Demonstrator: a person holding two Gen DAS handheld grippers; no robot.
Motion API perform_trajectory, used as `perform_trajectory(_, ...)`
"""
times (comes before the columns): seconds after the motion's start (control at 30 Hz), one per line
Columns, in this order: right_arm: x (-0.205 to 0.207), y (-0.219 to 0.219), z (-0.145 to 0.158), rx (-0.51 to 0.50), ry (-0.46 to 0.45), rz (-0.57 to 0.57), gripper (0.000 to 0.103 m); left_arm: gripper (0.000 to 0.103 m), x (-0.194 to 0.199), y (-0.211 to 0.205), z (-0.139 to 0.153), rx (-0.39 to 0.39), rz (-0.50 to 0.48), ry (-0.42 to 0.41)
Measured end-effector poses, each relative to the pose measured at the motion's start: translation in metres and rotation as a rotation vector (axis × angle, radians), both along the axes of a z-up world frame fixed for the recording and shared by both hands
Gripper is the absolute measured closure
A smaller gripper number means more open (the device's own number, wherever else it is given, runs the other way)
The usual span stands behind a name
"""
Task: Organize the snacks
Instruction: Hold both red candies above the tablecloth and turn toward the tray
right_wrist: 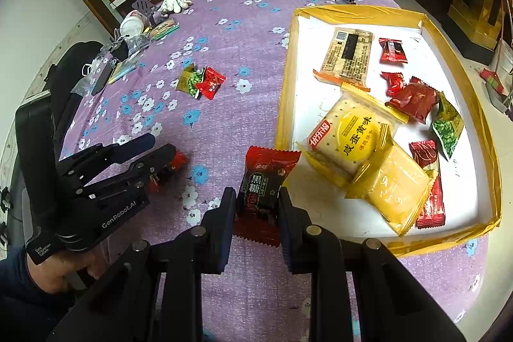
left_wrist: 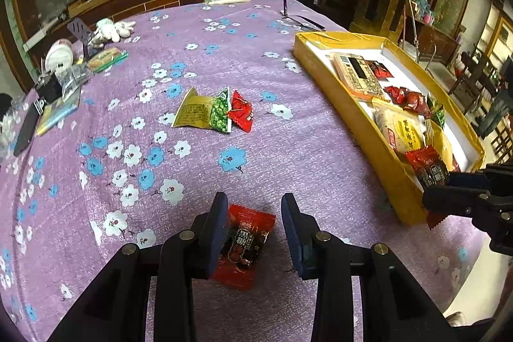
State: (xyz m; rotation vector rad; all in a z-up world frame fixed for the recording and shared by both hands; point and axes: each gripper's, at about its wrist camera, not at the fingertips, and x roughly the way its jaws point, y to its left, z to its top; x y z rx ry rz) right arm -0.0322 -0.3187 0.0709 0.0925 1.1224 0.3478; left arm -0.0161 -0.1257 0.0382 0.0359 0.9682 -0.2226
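right gripper [right_wrist: 253, 201] clamped on red/black candy pkt [right_wrist: 264, 185] by yellow box [right_wrist: 283, 104]; left gripper [left_wrist: 253, 223] open astride red pkt [left_wrist: 245, 249] on counter [left_wrist: 224, 53]

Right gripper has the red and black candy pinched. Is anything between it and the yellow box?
Nothing visible blocks it. The candy in the right gripper sits just outside the yellow box, with only its low left wall to pass over.

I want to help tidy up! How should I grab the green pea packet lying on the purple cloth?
Pinch the yellow end of the green pea packet from above. It lies flat on the cloth, so only a thin edge lifts easily, and a red candy rests against its green end, so come in from the yellow side.
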Motion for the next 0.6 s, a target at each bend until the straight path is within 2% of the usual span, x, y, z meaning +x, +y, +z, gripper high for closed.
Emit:
perform_trajectory(0.2,0.001,0.004,0.000,-0.006,0.000,0.002,0.079,0.067,-0.001,0.033,0.003,-0.131,0.054,0.001)
perform_trajectory(0.4,0.003,0.006,-0.004,0.000,0.009,0.007,0.079,0.067,-0.003,0.065,0.000,-0.178,0.123,0.014)
perform_trajectory(0.47,0.004,0.007,-0.004,0.002,0.009,0.010,0.079,0.067,-0.006,0.062,0.001,-0.198,0.077,0.020)
perform_trajectory(0.6,0.005,0.008,-0.005,0.003,0.014,0.015,0.079,0.067,-0.008,0.036,-0.002,-0.160,-0.036,0.056)
